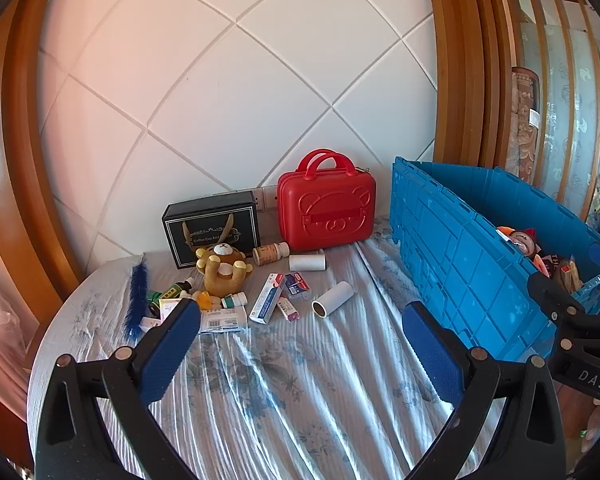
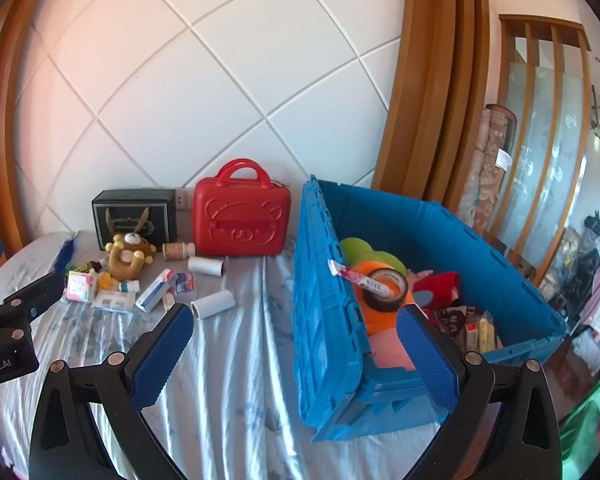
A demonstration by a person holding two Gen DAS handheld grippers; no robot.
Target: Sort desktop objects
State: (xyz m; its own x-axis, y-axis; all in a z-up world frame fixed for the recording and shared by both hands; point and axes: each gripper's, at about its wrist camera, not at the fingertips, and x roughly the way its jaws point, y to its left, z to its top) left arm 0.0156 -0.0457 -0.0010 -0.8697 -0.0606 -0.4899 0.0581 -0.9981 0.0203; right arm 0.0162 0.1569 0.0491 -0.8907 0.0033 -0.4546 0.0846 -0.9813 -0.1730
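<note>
My left gripper [image 1: 300, 336] is open and empty above the cloth, short of a heap of small items: a teddy bear [image 1: 222, 270], medicine boxes [image 1: 267, 298], small bottles [image 1: 234, 301], two white rolls [image 1: 333, 299] and a blue feather [image 1: 137, 294]. My right gripper [image 2: 296, 344] is open and empty over the near left wall of the blue crate [image 2: 324, 320]. The crate holds plush toys [image 2: 370, 260], a tape roll [image 2: 386, 288] and a pink tube [image 2: 360, 278]. The left gripper's finger also shows in the right wrist view [image 2: 32, 300].
A red bear-face case [image 1: 326, 210] and a black gift box [image 1: 210, 228] stand against the tiled wall. The table has a pale blue flowered cloth [image 1: 284, 380]. A wooden frame and a screen stand at the right [image 2: 540, 140].
</note>
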